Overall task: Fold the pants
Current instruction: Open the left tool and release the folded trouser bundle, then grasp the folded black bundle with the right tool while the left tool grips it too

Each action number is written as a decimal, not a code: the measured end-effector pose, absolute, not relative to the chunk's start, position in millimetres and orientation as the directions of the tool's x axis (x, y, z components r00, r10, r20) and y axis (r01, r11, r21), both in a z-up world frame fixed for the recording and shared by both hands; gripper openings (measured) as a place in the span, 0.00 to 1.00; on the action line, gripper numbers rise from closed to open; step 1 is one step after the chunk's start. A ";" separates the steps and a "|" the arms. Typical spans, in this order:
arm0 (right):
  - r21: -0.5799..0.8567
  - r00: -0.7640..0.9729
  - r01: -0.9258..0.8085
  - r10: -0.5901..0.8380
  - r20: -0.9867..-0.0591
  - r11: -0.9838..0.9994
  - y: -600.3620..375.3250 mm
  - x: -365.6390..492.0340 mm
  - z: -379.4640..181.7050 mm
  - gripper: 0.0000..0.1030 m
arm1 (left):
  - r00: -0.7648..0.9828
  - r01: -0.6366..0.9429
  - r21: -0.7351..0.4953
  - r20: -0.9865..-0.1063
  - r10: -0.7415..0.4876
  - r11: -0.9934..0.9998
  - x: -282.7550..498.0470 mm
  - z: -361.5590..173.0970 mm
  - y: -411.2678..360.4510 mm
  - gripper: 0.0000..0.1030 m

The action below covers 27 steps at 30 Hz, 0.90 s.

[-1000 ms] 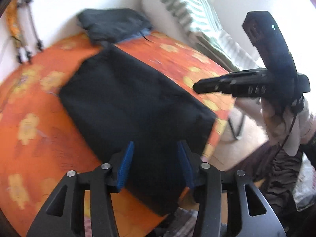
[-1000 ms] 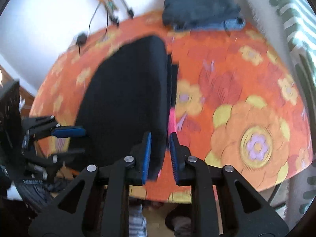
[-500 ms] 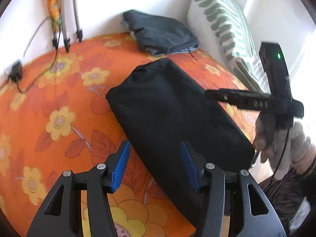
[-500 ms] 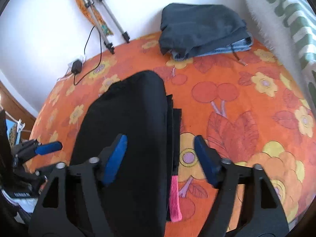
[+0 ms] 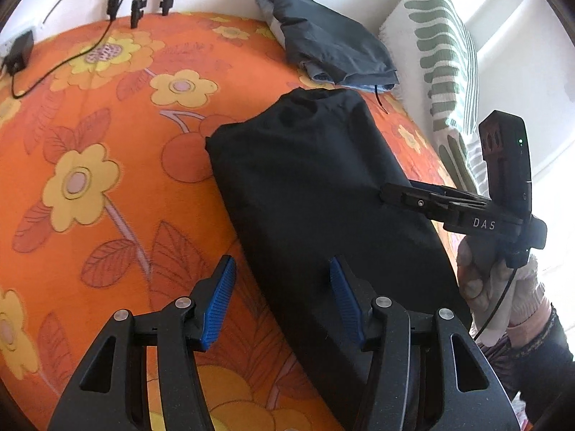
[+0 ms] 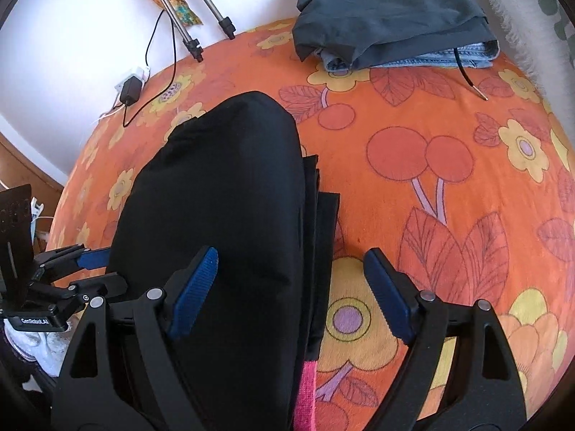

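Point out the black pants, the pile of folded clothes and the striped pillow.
black pants [image 5: 316, 194], left wrist view, middle of the top layer.
pile of folded clothes [image 6: 388, 10], right wrist view, dark top garment.
striped pillow [image 5: 442, 57], left wrist view, its front face.

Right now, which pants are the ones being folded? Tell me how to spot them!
Find the orange flowery bedspread. In its middle lies a long bundle, the black pants, under the two open hand-held grippers. The other clothes, a grey and blue pile, sit farther back by the wall; only the black pants show a pink strip at the near edge.
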State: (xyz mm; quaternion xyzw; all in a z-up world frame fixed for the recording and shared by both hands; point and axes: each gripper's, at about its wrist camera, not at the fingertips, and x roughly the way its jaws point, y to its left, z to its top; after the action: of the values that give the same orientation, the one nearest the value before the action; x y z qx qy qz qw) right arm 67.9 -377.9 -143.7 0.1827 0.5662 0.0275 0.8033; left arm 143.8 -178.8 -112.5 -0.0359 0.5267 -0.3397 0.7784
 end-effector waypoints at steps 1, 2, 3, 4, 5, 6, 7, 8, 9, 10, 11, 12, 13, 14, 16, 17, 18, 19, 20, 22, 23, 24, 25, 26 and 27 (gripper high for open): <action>0.324 0.356 0.161 0.252 -0.900 0.932 -377.7 68.4 -143.8 0.84 | 0.222 0.495 -0.410 -0.792 -0.568 0.766 143.1 -112.2 -180.5 0.52; 0.327 0.357 0.158 0.255 -0.899 0.932 -377.6 68.1 -144.0 0.84 | 0.224 0.502 -0.405 -0.793 -0.567 0.764 142.7 -112.0 -181.9 0.52; 0.324 0.360 0.153 0.253 -0.898 0.934 -376.8 67.6 -143.9 0.84 | 0.223 0.508 -0.403 -0.792 -0.568 0.761 142.6 -111.8 -183.7 0.52; 0.321 0.361 0.147 0.251 -0.898 0.935 -376.3 67.5 -143.8 0.83 | 0.220 0.510 -0.406 -0.791 -0.571 0.758 142.8 -111.9 -184.9 0.52; 0.321 0.364 0.142 0.252 -0.897 0.936 -375.6 66.5 -143.7 0.81 | 0.219 0.508 -0.409 -0.789 -0.574 0.758 142.9 -112.0 -185.4 0.52; 0.327 0.369 0.134 0.259 -0.893 0.936 -375.1 64.9 -143.3 0.77 | 0.220 0.509 -0.411 -0.787 -0.576 0.756 143.5 -112.2 -185.4 0.52; 0.329 0.371 0.128 0.262 -0.891 0.936 -374.1 65.1 -142.9 0.71 | 0.222 0.511 -0.410 -0.786 -0.577 0.756 143.5 -112.2 -185.9 0.52; 0.337 0.374 0.119 0.272 -0.887 0.934 -373.2 64.0 -142.5 0.69 | 0.224 0.513 -0.410 -0.784 -0.578 0.755 143.0 -112.3 -186.7 0.52; 0.344 0.374 0.113 0.280 -0.884 0.932 -372.4 63.4 -142.4 0.64 | 0.225 0.515 -0.412 -0.781 -0.582 0.752 143.2 -112.4 -188.1 0.53; 0.338 0.378 0.113 0.274 -0.884 0.934 -371.0 62.6 -142.2 0.63 | 0.228 0.518 -0.409 -0.780 -0.583 0.751 142.8 -112.5 -189.1 0.53; 0.332 0.382 0.114 0.267 -0.885 0.936 -369.7 62.0 -142.1 0.61 | 0.229 0.522 -0.407 -0.779 -0.583 0.749 142.9 -112.6 -190.7 0.53; 0.333 0.383 0.113 0.268 -0.884 0.936 -368.4 61.8 -142.3 0.52 | 0.228 0.525 -0.409 -0.777 -0.587 0.746 143.3 -112.7 -192.7 0.53; 0.340 0.386 0.115 0.273 -0.881 0.933 -368.1 62.1 -142.1 0.41 | 0.226 0.525 -0.417 -0.773 -0.593 0.742 143.9 -112.7 -193.5 0.53; 0.368 0.379 0.124 0.299 -0.876 0.921 -368.1 62.3 -143.6 0.40 | 0.224 0.521 -0.421 -0.772 -0.595 0.743 144.3 -112.5 -193.8 0.52; 0.375 0.390 0.144 0.296 -0.872 0.916 -367.8 62.0 -144.1 0.35 | 0.230 0.505 -0.427 -0.771 -0.594 0.750 147.0 -112.8 -194.0 0.42; 0.375 0.391 0.144 0.295 -0.872 0.916 -366.4 61.8 -144.0 0.32 | 0.236 0.498 -0.427 -0.771 -0.592 0.755 148.1 -112.8 -193.3 0.34; 0.378 0.392 0.147 0.297 -0.871 0.914 -365.3 61.5 -143.8 0.28 | 0.241 0.487 -0.432 -0.769 -0.592 0.759 149.4 -113.0 -192.0 0.28; 0.380 0.398 0.151 0.295 -0.868 0.913 -364.4 61.0 -142.6 0.25 | 0.246 0.479 -0.436 -0.766 -0.594 0.762 150.5 -112.7 -190.7 0.25; 0.378 0.403 0.156 0.291 -0.868 0.912 -363.4 60.5 -141.1 0.24 | 0.250 0.478 -0.435 -0.765 -0.593 0.763 150.6 -112.4 -190.0 0.22; 0.369 0.408 0.153 0.281 -0.868 0.917 -360.5 59.9 -138.0 0.20 | 0.264 0.487 -0.419 -0.765 -0.587 0.766 148.8 -110.8 -190.4 0.19; 0.361 0.411 0.149 0.274 -0.869 0.921 -358.7 59.9 -136.5 0.19 | 0.275 0.494 -0.407 -0.765 -0.582 0.769 146.9 -109.6 -191.4 0.17; 0.354 0.413 0.145 0.268 -0.870 0.924 -356.9 60.0 -134.9 0.18 | 0.288 0.505 -0.389 -0.766 -0.575 0.771 144.5 -108.0 -192.7 0.15; 0.346 0.416 0.141 0.262 -0.871 0.927 -355.3 59.9 -133.6 0.17 | 0.302 0.517 -0.370 -0.765 -0.568 0.772 141.8 -105.9 -194.5 0.14; 0.343 0.417 0.139 0.259 -0.871 0.929 -354.1 59.9 -132.6 0.16 | 0.312 0.525 -0.359 -0.762 -0.567 0.772 139.7 -103.5 -195.7 0.12; 0.342 0.420 0.139 0.257 -0.871 0.929 -354.1 59.3 -131.7 0.15 | 0.317 0.529 -0.355 -0.760 -0.567 0.771 139.0 -101.9 -196.4 0.11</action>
State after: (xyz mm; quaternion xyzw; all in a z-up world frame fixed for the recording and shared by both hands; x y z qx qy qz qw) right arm 59.3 -354.1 -131.7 0.1844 0.5375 0.0359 0.8221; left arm 139.0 -196.4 -101.9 -0.0204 0.4767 -0.3377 0.8113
